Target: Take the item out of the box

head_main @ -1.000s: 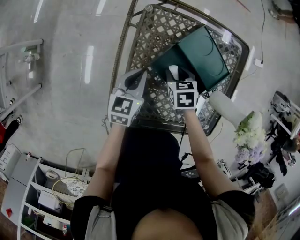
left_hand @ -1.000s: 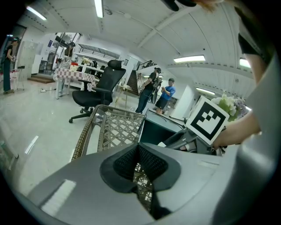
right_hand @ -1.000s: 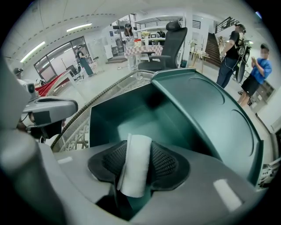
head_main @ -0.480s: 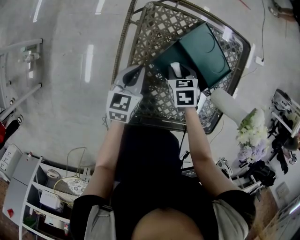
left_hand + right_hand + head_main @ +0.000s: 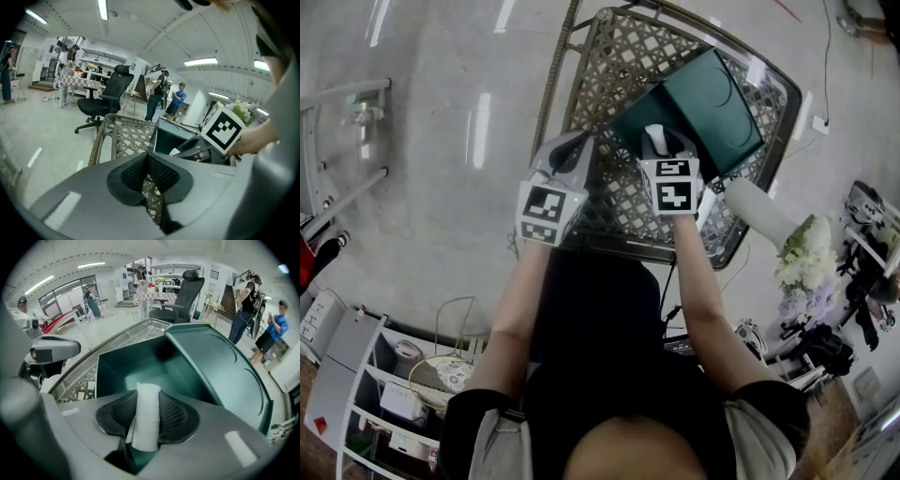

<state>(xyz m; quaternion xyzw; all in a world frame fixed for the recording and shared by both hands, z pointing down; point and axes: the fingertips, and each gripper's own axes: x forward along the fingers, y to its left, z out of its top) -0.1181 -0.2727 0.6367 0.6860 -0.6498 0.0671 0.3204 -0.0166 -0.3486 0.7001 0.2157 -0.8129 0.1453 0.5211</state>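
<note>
The right gripper (image 5: 147, 401), its jaws having just been closing, pinched mid-length a white roll (image 5: 146, 427), perhaps tissue, likely light and crushable, at the open green box (image 5: 140, 363)'s near edge, its lid (image 5: 220, 376) close behind, while the left gripper (image 5: 147, 164) hovered closed, empty, over the lattice table (image 5: 546, 103).

- Right gripper (image 5: 656, 150) is down at the open green box (image 5: 712, 103), jaws just closing in, a white roll (image 5: 653, 139) standing up between them.
- Left gripper (image 5: 579, 145) hovers just left of the box, over the lattice table (image 5: 619, 56).
- Both arms reach out from the near side.
- Flowers (image 5: 802, 262) sit off right, past the table's edge.
</note>
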